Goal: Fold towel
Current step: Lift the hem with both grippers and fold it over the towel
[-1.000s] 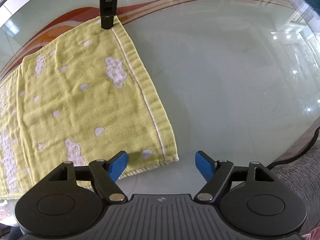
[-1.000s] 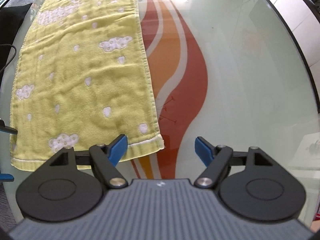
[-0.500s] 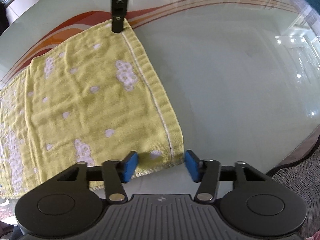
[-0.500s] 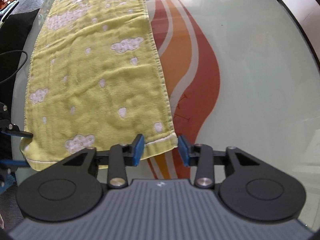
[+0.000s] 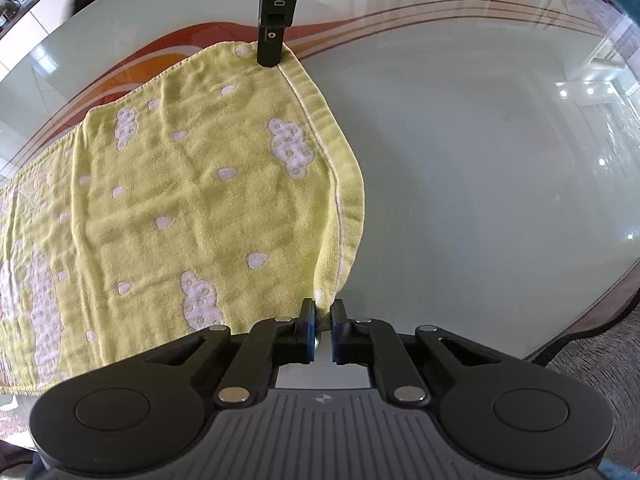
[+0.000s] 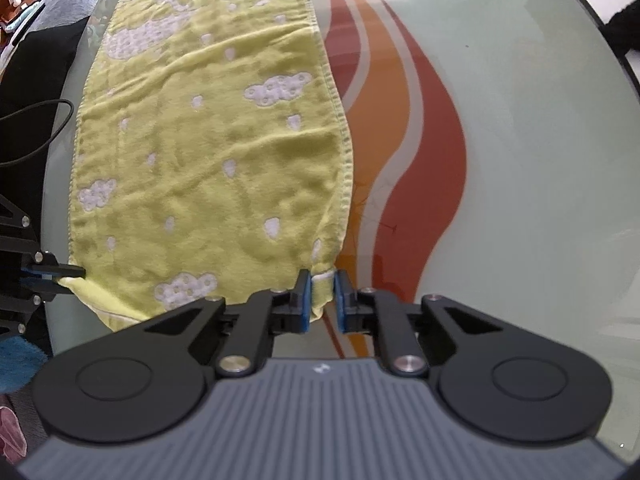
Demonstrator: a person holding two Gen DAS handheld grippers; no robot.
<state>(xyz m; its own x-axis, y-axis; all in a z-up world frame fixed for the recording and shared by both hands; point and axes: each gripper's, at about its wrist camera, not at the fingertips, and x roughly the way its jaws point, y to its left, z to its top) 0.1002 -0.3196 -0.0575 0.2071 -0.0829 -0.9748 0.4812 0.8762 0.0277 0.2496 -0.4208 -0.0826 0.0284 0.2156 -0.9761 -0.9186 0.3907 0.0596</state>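
- The towel (image 5: 192,200) lies lengthwise on the glass tabletop (image 5: 480,160), mostly flat, with its near short end raised off the glass at both corners.
- The left gripper (image 5: 322,322) is closed almost fully on one near corner; the cloth bunches into a narrow fold between the blue pads.
- The right gripper (image 6: 322,296) is pinched on the other near corner, with the white hem band showing between its pads.
- Handling, as a judgement: the towel is thin, soft and light. It sags between the two pinch points and will drape rather than hold a line, so the corners need to travel level and together.
- The corners and hem are the best places to hold, since the stitched edge gives the pads more to bite on. The glass looks slick, so the far end may slide if it is dragged.
- The left wrist view shows the short edge curling up toward the pads, and a finger of the other gripper at the far corner.
- The right wrist view alone shows the full length of the towel up to its far end, the orange and red stripes (image 6: 400,140) beside it, and a black cable (image 6: 44,128) off the tabletop edge.
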